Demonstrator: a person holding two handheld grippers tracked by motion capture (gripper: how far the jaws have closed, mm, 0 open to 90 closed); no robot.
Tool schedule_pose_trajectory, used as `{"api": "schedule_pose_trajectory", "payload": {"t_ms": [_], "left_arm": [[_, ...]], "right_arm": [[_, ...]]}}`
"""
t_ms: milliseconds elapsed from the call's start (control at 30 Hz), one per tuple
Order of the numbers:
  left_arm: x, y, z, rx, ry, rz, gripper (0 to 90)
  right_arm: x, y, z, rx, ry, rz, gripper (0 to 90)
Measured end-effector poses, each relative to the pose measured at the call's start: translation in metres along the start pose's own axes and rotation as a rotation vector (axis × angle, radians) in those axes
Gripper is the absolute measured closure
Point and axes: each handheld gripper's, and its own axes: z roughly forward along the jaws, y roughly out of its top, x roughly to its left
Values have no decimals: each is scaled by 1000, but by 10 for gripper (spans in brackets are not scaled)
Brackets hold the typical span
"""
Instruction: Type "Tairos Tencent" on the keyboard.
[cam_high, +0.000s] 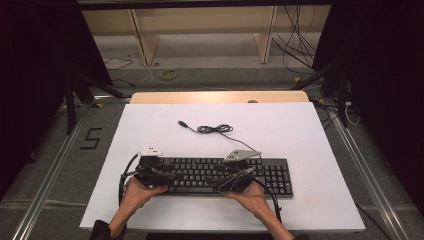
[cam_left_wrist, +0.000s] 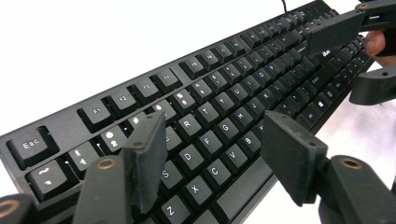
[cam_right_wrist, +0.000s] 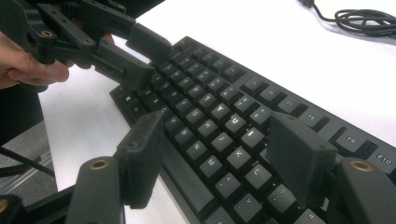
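Observation:
A black keyboard (cam_high: 272, 175) lies lengthwise on the white table top (cam_high: 300, 135), near the front edge. Its cable runs back to a small coil (cam_high: 214, 129) and ends in a USB plug (cam_high: 183, 123). My left gripper (cam_high: 159, 176) is over the keyboard's left end, open, with letter keys (cam_left_wrist: 212, 140) showing between its jaws. My right gripper (cam_high: 234, 178) is over the middle of the keyboard, also open above the keys (cam_right_wrist: 219, 135). Each gripper view shows the other gripper farther off: the right gripper (cam_left_wrist: 359, 56) and the left gripper (cam_right_wrist: 133, 53). Whether the jaws touch the keys I cannot tell.
Bare white surface lies behind and to the right of the keyboard. A wooden strip (cam_high: 220, 96) edges the table's back. Beyond it, floor cables (cam_high: 295, 45), a yellow ring (cam_high: 169, 74) and shelf legs (cam_high: 145, 40). A "5" mark (cam_high: 91, 138) is on the floor at left.

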Motion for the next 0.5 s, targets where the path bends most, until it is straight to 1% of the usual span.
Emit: {"api": "schedule_pose_trajectory", "payload": {"t_ms": [500], "left_arm": [[5, 5, -4, -24, 19, -10, 342]], "right_arm": [[1, 0, 0, -4, 6, 1, 375]]}}
